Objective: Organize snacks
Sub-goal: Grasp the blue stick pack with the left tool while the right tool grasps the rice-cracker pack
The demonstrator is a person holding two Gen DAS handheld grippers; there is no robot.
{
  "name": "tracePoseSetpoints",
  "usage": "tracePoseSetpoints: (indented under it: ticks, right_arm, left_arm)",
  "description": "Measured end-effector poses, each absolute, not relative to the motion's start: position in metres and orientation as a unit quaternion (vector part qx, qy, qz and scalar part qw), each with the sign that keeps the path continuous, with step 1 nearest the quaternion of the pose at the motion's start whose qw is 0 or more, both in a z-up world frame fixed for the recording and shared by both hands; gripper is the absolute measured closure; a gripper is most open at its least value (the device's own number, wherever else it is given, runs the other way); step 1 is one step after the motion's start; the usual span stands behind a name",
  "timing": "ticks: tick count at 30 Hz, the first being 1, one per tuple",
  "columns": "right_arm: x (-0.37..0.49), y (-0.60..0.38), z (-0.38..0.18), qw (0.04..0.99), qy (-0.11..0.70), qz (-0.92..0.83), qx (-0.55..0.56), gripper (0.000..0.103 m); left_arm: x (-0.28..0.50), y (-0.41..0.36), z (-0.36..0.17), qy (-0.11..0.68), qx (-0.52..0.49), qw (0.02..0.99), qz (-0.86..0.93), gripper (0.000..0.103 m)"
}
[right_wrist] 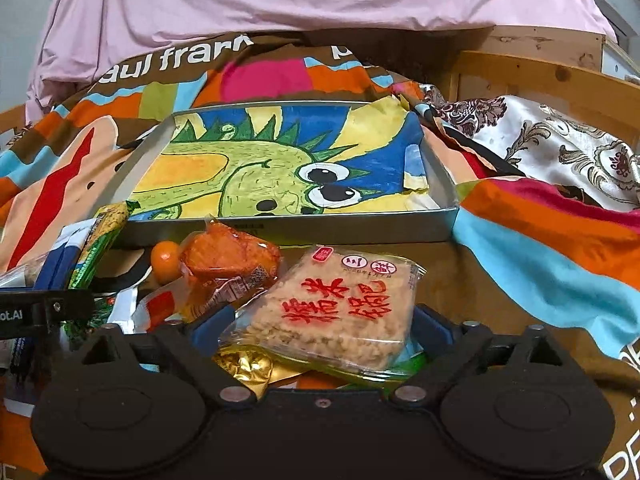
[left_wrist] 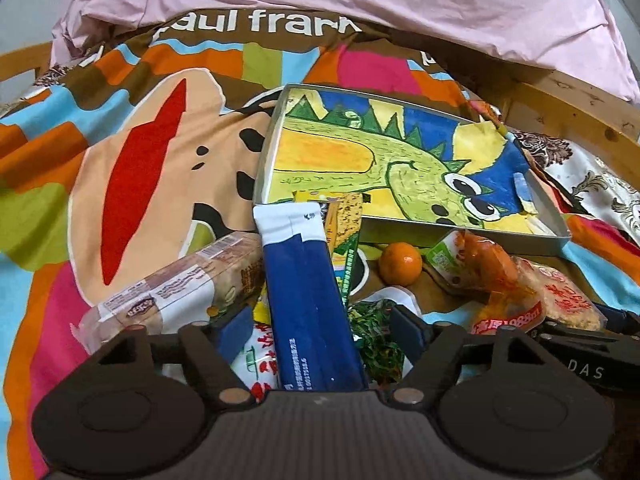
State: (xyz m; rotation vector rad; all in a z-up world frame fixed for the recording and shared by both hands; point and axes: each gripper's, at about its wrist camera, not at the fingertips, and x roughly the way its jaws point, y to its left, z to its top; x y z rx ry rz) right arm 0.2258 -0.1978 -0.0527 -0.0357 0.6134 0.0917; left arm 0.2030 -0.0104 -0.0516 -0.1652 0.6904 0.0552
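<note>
The left gripper (left_wrist: 316,324) has its fingers on either side of a long blue-and-white packet (left_wrist: 308,300), which runs straight ahead from between them; whether the pads already press on it cannot be told, since the packet hides the contact. To the left of these fingers lies a clear-wrapped brown bar (left_wrist: 180,284). Ahead and to their right sit a small orange (left_wrist: 400,263) and an orange-red pouch (left_wrist: 492,272).

The right gripper (right_wrist: 322,326) straddles a clear-wrapped rice cake (right_wrist: 340,304) with red characters, its blue fingers (right_wrist: 212,324) just beside the packet's edges; the grip looks not yet made, though that also cannot be told for certain. A gold wrapper (right_wrist: 248,372) lies under the cake, close to the gripper body.

Straight ahead of both sets of fingers, past the heap, stands a shallow metal tray (right_wrist: 288,229) lined with a dinosaur drawing, and it holds no snacks yet. Everything rests on a colourful bedspread (left_wrist: 132,152).

The step in hand looks like picking up the first two snacks. Next, each hand likely needs a firm squeeze, a lift clear of the neighbouring packets, then a forward carry over the tray's near wall.
</note>
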Motion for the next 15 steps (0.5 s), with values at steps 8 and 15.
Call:
tracePoseSetpoints:
  ticks: [8, 15]
  right_arm:
    - [0.201, -0.199, -0.046, 0.956, 0.287, 0.063, -0.007, 0.014]
    - [0.179, -0.205, -0.043, 0.956, 0.285, 0.072, 0.009, 0.014]
  left_arm:
    - [0.19, -0.009, -0.049, 0.332, -0.081, 0.939, 0.032, 0.044]
    - [0.172, -0.018, -0.047, 0.319, -0.072, 0.945, 0.025, 0.052]
